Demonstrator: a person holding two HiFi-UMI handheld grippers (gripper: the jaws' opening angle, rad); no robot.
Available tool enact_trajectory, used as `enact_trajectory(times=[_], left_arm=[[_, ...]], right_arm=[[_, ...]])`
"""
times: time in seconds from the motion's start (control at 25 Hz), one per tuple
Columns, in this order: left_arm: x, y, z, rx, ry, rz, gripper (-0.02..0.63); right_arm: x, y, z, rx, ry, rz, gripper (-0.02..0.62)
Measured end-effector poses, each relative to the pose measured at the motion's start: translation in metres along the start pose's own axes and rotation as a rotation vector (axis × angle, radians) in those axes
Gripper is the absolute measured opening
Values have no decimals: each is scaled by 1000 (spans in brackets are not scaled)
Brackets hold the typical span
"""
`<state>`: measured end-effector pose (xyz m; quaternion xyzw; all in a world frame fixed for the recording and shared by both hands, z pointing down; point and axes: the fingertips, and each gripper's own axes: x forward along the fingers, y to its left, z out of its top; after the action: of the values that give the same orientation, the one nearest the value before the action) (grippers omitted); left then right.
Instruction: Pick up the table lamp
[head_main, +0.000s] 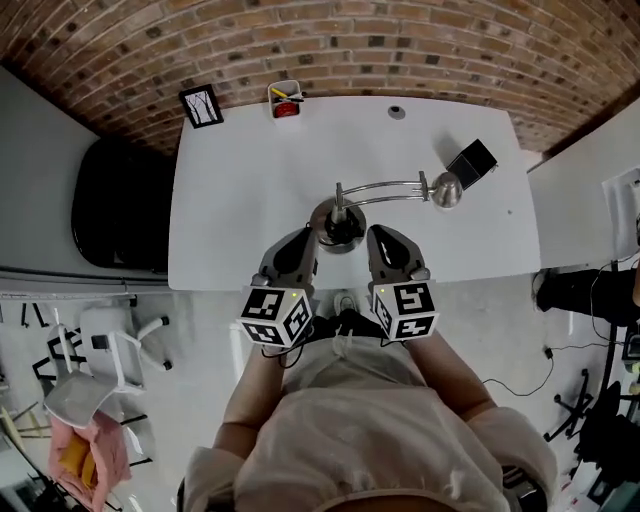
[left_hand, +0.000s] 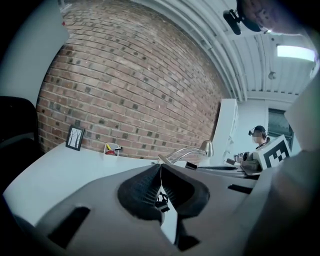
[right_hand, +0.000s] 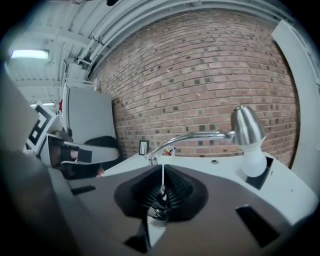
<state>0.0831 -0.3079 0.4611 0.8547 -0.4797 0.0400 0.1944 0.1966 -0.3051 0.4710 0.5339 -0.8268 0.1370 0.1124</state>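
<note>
Between the two grippers, just ahead of their tips, the lamp (head_main: 338, 222) is standing upright on the table (head_main: 230, 200). Its arm is arcing away to the right, past the right gripper (head_main: 380, 238), and its chrome head is pointing down. The left gripper (head_main: 304, 238) is sitting just left of the lamp base, its jaws pressing together on nothing. The right gripper is sitting just right of the base, jaws likewise closed and empty. Far ahead of the left gripper, a frame (head_main: 202, 106) and a cup (head_main: 286, 101) are standing at the table's far edge.
</note>
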Motion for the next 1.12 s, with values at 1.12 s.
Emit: enact_trajectory(times=[1.12], left_arm=[[26,104,-116,-256,176,187,20]], right_arm=[[141,45,-19,-102,28,166,235]])
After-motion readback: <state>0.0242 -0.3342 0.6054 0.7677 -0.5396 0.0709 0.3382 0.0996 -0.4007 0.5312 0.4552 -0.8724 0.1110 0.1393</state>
